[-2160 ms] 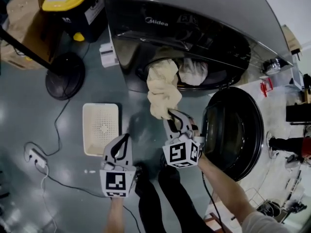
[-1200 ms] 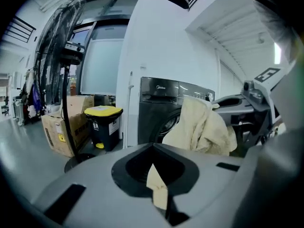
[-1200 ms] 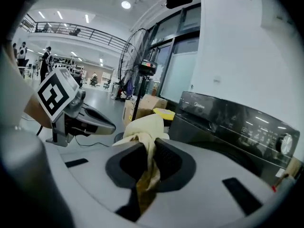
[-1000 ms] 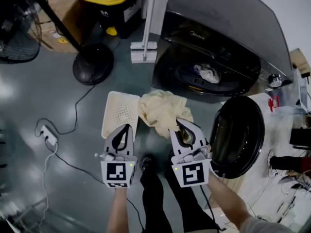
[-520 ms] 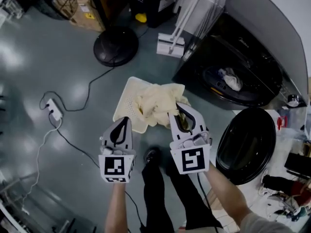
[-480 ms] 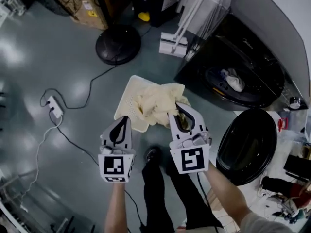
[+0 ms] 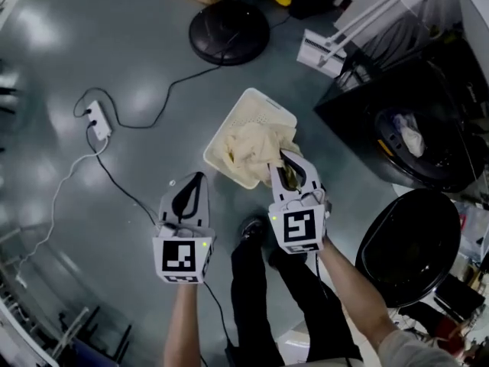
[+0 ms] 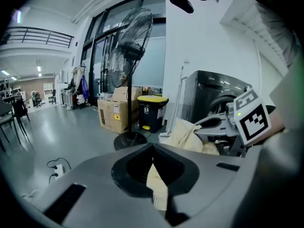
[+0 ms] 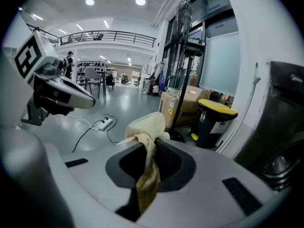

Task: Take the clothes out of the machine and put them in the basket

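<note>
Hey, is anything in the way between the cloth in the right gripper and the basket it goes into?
Nothing visible is. The cream cloth, clamped in the right gripper, hangs right over the open basket and partly lies in it. The left gripper is off to the side.

- Our left gripper [image 7: 198, 177] is held out front on the left, pointing forward and somewhat down. Its fingers meet at the tips with nothing pinched between them.
- Our right gripper [image 7: 283, 154] is alongside, slightly farther forward, with a similar downward tilt. Its fingers are clamped on a fold of cream cloth [image 9: 145, 122].
- Our left forearm [image 7: 182, 319] runs nearly straight ahead; our right forearm [image 7: 348, 297] angles in from the right.
</note>
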Action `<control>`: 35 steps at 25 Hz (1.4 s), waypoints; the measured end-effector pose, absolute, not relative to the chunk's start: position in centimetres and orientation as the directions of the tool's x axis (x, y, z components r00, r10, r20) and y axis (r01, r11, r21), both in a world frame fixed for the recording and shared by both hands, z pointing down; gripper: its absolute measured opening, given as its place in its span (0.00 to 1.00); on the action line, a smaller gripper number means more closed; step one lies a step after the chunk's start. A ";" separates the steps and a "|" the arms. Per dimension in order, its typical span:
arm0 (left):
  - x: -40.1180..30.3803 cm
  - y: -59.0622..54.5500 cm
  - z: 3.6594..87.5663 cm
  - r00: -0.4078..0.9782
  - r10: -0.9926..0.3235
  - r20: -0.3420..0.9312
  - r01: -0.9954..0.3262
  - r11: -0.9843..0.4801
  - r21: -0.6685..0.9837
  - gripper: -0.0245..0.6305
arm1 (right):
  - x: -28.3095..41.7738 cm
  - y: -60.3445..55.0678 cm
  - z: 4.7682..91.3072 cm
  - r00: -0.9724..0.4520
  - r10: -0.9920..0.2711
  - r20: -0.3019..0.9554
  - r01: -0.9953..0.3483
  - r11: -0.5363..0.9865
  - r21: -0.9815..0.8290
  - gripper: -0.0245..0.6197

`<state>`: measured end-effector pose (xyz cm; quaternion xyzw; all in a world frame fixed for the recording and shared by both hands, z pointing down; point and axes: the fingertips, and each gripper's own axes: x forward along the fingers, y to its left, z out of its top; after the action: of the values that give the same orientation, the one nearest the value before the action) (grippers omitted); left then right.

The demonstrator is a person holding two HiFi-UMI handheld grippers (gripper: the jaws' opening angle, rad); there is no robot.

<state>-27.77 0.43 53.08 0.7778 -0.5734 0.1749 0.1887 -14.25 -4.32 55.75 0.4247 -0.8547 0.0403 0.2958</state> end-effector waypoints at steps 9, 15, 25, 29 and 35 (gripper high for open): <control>-29.9 2.6 60.9 0.255 -0.809 0.529 -0.966 -0.236 0.105 0.07 | -18.8 -2.9 71.5 -0.460 -0.575 0.677 -0.684 0.715 0.142 0.11; -31.0 3.2 65.8 0.228 -0.815 0.533 -0.973 -0.204 0.103 0.07 | -20.7 -2.6 82.2 -0.440 -0.497 0.749 -0.645 0.754 0.122 0.11; -32.3 5.9 72.4 0.207 -0.803 0.558 -0.978 -0.191 0.087 0.07 | -22.8 0.0 95.3 -0.364 -0.356 0.861 -0.530 0.839 0.123 0.11; -32.5 5.8 73.1 0.198 -0.799 0.567 -0.979 -0.191 0.072 0.07 | -22.4 0.9 99.1 -0.313 -0.268 0.911 -0.502 0.861 0.081 0.12; -32.0 5.8 72.9 0.214 -0.797 0.565 -0.974 -0.215 0.065 0.07 | -22.6 2.1 100.5 -0.298 -0.172 0.939 -0.521 0.854 -0.009 0.15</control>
<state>-32.04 5.76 72.85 0.7504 -0.5902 0.2113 0.2097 -22.55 2.08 100.55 0.2191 -0.7899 0.1586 0.5503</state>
